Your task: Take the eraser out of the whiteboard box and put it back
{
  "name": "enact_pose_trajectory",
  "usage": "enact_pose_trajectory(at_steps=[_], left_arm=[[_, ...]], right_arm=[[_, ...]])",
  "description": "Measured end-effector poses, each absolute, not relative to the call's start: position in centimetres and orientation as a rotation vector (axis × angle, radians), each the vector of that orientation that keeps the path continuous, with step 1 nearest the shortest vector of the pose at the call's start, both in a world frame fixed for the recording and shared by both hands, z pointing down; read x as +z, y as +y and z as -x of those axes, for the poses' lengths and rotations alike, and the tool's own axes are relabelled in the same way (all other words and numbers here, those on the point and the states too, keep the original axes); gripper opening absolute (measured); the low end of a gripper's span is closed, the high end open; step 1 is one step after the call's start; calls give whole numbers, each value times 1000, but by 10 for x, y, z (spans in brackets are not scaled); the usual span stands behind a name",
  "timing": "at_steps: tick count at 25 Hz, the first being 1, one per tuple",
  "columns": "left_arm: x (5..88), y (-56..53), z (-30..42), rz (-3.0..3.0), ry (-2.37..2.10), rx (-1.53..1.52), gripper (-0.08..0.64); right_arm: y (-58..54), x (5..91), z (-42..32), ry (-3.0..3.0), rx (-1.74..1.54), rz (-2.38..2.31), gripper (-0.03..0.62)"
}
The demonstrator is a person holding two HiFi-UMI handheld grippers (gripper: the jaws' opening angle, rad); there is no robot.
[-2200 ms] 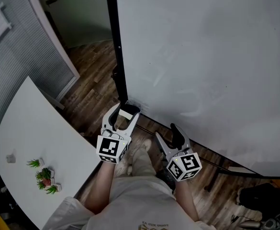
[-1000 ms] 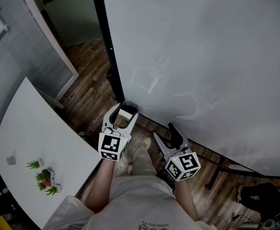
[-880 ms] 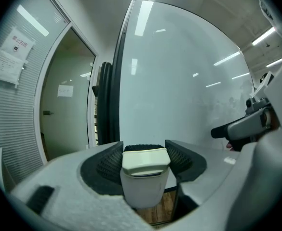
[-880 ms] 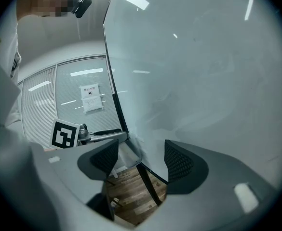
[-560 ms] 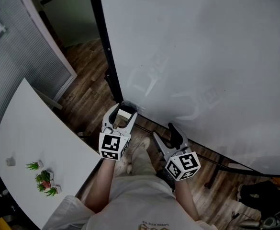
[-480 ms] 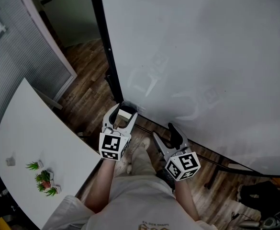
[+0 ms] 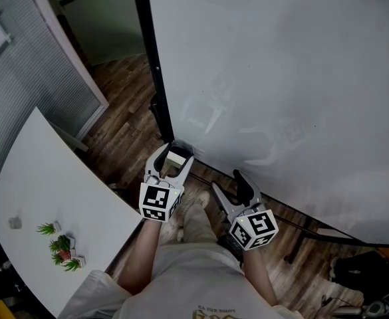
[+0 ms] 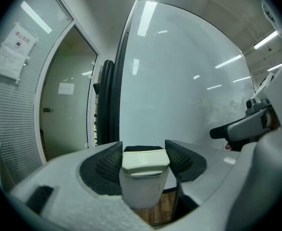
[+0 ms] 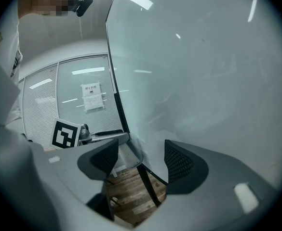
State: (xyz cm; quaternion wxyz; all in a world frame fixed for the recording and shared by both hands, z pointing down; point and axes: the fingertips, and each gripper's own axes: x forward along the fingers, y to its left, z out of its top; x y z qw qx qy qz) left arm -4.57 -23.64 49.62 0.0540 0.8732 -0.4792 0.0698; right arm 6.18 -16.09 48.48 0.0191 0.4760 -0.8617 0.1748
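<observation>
Left claw (image 8: 143, 154) gripping white eraser (image 8: 141, 184), right claw (image 9: 141, 159) wide and empty, both facing whiteboard (image 7: 280, 78)

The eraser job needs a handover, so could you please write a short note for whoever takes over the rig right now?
Left claw: shut on the eraser, pads on both of its sides, held by the lower left corner of the whiteboard.
Right claw: open, nothing between its pads, held beside the left one.
Done: the eraser appears to be out and in hand.
Left: set it back in the box, which I cannot clearly pick out in these views, then release.
</observation>
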Motion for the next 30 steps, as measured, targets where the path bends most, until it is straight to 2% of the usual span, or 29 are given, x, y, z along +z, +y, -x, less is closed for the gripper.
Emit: enact_pose_trajectory(at_steps=[7,22,25,30], left_arm=[[497,-235,45,-2657,-1436,222,304],[479,-208,47,-2718,-1419,227,304],[472,-199,46,-2743,-1398,217,299],[463,-186,53,-2760,-1418,192,274]], right_arm=[[-158,482,-61,-2680,533,-1489,301],[-149,467,-57,-2696,452,-1512,301],[-148,464,-61,-2683,412,-1565,254],[-141,458,-56,-2700,373,-1595,223]])
